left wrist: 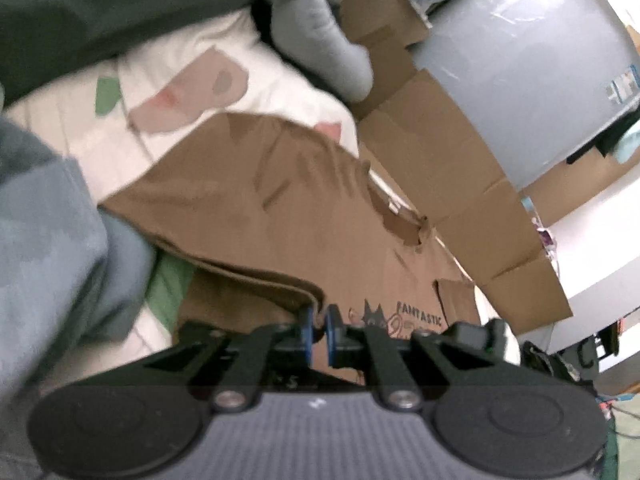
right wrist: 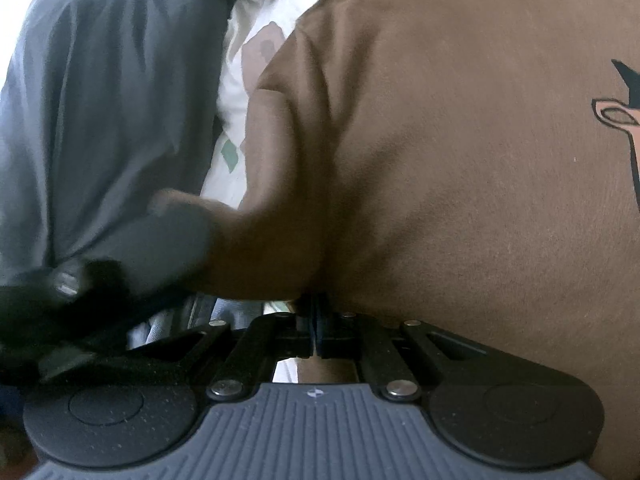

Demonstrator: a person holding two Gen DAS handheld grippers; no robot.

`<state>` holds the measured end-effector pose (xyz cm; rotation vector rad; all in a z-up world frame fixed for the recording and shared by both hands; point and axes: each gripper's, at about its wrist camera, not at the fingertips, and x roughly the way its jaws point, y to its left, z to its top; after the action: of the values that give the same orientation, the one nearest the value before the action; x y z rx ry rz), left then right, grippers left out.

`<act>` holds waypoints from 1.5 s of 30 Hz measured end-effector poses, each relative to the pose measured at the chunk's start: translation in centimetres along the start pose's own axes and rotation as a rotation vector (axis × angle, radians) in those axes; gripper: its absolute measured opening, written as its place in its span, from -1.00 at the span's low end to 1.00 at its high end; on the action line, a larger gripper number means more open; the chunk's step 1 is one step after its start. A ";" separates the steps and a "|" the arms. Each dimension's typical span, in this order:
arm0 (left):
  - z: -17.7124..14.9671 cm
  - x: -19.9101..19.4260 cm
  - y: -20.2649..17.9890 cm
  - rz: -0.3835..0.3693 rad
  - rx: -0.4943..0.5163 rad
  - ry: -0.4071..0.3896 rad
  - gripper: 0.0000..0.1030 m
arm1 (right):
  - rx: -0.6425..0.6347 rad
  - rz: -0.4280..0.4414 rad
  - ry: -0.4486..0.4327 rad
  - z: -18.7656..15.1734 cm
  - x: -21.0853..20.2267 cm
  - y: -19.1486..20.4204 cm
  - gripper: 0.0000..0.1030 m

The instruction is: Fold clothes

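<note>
A brown T-shirt (left wrist: 280, 208) with a black "FANTASTIC" print lies spread on a white patterned bedsheet (left wrist: 192, 64). My left gripper (left wrist: 319, 322) is shut on a folded edge of the shirt, the cloth pinched between its blue pads (left wrist: 307, 332). In the right wrist view the same brown T-shirt (right wrist: 460, 152) fills most of the frame, draped close over the camera. My right gripper (right wrist: 315, 320) is shut on the shirt's lower edge, its fingers pressed together on the fabric.
Flattened cardboard (left wrist: 452, 160) lies along the bed's right side beside a grey plastic-wrapped bundle (left wrist: 520, 64). A grey-blue sleeve (left wrist: 52, 232) is at the left. Dark grey fabric (right wrist: 100, 120) hangs left of the shirt, with a blurred black object (right wrist: 80, 280) below it.
</note>
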<state>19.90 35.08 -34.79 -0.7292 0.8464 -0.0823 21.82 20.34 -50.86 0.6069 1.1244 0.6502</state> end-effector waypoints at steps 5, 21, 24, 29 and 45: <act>-0.5 -1.2 0.2 -0.008 -0.007 -0.019 -0.29 | -0.047 0.014 0.034 -0.4 -1.5 0.2 -0.35; -1.7 0.9 3.1 0.267 0.083 -0.018 -0.30 | -0.303 -0.194 0.020 2.3 -6.2 1.2 -0.14; -1.6 1.8 3.1 0.318 0.125 0.009 -0.55 | -0.425 -0.262 0.048 2.5 -5.4 2.8 -0.14; -1.5 2.3 2.9 0.326 0.137 0.002 -0.55 | -0.553 -0.302 0.095 2.7 -3.6 4.6 -0.14; -0.9 2.6 2.6 0.328 0.143 -0.029 -0.89 | -0.491 -0.311 0.060 4.6 -4.8 4.4 -0.90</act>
<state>20.51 35.70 -38.48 -0.4501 0.9122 0.1591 24.11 19.22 -43.32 -0.0088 1.0350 0.6443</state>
